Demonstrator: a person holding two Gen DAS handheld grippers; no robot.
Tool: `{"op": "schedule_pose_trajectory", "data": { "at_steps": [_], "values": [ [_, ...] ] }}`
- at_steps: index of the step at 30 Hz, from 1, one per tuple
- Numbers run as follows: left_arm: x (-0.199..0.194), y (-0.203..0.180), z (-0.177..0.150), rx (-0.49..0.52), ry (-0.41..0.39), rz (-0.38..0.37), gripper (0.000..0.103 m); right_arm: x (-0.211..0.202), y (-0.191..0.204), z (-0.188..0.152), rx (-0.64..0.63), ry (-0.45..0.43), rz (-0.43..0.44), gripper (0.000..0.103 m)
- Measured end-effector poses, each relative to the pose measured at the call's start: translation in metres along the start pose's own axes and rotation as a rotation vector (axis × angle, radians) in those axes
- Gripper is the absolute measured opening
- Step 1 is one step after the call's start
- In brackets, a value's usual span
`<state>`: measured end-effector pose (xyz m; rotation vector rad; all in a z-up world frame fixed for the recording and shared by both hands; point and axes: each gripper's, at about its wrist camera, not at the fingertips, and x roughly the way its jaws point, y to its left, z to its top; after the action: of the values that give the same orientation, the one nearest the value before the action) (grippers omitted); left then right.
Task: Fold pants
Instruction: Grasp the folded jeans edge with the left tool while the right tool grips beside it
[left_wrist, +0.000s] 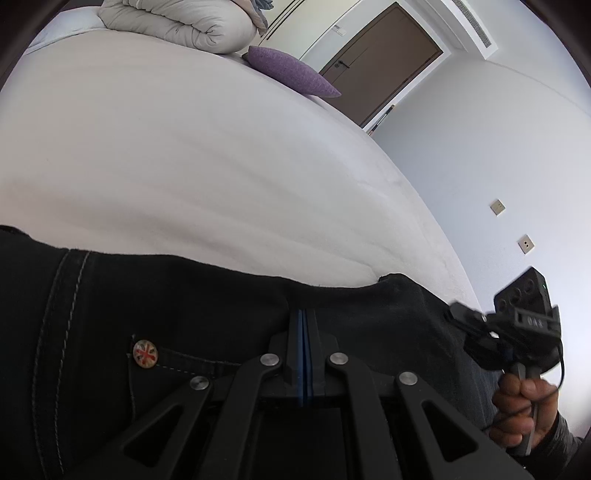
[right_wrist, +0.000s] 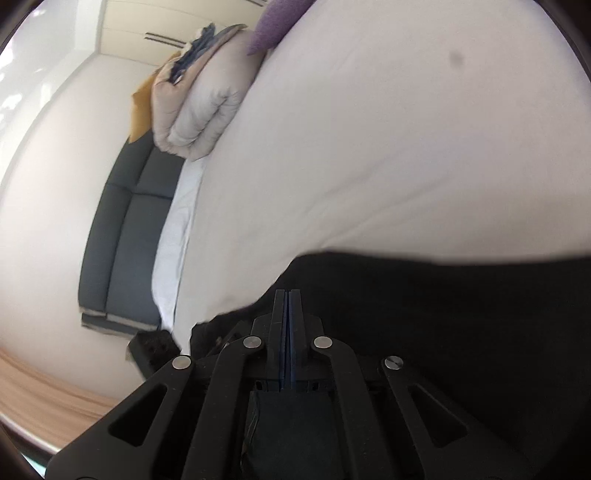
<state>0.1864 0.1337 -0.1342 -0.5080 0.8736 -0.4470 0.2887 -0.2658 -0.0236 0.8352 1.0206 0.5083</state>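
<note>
Both clenched on the pants edge over the bed: left gripper, right gripper. I'd worry shallow denim bites slip, skewing the fold.

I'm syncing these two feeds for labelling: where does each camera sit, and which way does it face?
Left wrist: on the left gripper, looking along its closed fingers over the black pants and white bed toward a brown door; the right gripper and right hand show.
Right wrist: on the right gripper, rolled sideways, facing a dark headboard; fingers closed at the pants' edge.
Shared: pants, bed, folded duvet, purple pillow.
</note>
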Motion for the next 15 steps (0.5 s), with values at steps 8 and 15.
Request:
{"op": "schedule_pose_trajectory", "data": {
  "at_steps": [8, 15],
  "values": [
    [0.014, -0.019, 0.003, 0.027, 0.004, 0.063, 0.005, -0.077, -0.094, -0.029, 0.22, -0.124, -0.035, 0.0],
    [0.009, -0.014, 0.003, 0.03, 0.007, 0.067, 0.005, -0.257, -0.199, -0.026, 0.39, -0.458, -0.098, 0.0]
  ]
}}
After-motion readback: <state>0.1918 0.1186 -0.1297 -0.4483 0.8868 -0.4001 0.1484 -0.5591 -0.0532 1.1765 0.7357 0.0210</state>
